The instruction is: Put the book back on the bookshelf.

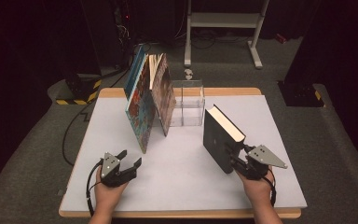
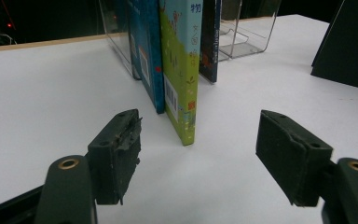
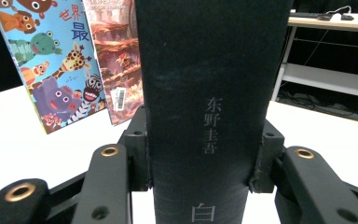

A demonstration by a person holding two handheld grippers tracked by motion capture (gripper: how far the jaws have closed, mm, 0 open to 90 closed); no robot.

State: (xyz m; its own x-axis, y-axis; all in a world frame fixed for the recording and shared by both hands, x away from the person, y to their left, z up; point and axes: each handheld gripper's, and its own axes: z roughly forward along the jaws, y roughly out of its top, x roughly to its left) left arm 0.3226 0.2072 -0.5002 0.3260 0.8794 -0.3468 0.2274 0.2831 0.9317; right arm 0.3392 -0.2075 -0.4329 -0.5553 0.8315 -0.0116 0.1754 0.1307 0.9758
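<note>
Thick black hardcover book (image 1: 218, 140) stands upright near the right edge of the white table (image 1: 182, 186), spine clamped between the jaws of the right claw (image 1: 235, 161). Left claw (image 1: 131, 157) gapes wide, holding nothing, near the front-left corner. Three thin picture books (image 1: 147, 100) lean against a clear acrylic holder (image 1: 189, 102) toward the back edge.
</note>
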